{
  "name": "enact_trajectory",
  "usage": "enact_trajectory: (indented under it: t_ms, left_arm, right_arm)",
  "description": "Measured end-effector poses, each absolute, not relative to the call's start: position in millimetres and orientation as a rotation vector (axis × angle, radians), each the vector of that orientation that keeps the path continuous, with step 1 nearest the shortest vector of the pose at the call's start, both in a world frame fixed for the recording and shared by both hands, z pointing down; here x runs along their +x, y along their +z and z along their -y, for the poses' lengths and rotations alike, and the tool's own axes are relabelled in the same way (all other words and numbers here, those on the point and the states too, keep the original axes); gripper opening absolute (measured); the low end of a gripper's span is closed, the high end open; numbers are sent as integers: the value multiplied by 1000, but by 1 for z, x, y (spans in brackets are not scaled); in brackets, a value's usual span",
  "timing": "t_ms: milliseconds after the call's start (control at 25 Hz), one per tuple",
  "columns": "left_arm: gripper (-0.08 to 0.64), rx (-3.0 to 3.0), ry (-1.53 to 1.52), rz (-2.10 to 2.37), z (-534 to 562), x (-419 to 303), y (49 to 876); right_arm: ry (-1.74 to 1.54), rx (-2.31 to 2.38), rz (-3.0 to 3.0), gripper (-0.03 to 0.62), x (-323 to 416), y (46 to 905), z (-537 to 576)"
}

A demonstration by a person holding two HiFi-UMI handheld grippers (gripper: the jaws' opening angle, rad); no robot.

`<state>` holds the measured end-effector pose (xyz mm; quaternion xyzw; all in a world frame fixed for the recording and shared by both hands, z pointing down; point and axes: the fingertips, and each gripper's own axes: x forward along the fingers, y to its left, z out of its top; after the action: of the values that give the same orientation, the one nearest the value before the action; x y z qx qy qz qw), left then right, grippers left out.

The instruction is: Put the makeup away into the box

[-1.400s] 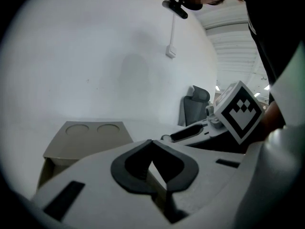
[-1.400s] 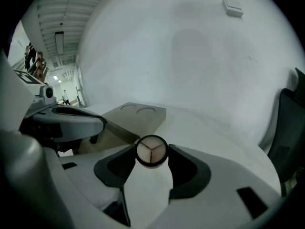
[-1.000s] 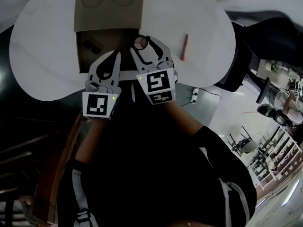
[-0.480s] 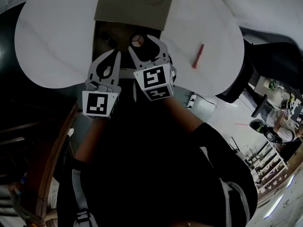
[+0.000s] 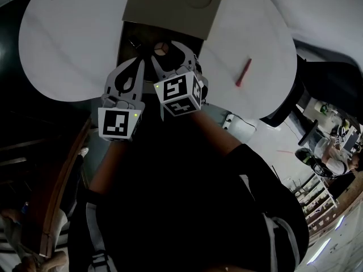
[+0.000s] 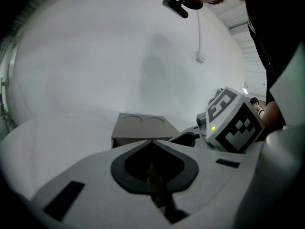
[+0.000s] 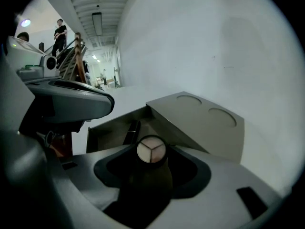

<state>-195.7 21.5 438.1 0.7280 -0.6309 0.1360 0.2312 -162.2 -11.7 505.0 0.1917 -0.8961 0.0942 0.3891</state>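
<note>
head view: the right gripper [image 5: 167,51] has carried the round compact [image 5: 161,48] from the right edge of the box [image 5: 127,38] to over its open interior; a red pencil [image 5: 244,73] lies well apart on the white table [image 5: 68,44]. left gripper view: the left gripper [image 6: 152,142] has its jaw tips together, apparently on nothing, though the gap is dim. right gripper view: jaws clamped on the round compact, with a dark tube [image 7: 132,130] lying in the box.
</note>
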Motion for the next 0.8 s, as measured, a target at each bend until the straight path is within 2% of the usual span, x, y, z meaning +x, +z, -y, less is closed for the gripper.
enact_trajectory:
  t_ms: [520,600,800]
  left_arm:
    - [3,1997,370,1735,-23,-199,439]
    - [3,2002,369,1736,-23,-198,438]
    - [3,2014,370,1733,-25,-193,435]
  right_arm:
    - [234,461,2149,233,-167,524,10]
    - [246,478,2148,268,-165,523,11]
    - [254,554,2213,278,-158,503,16]
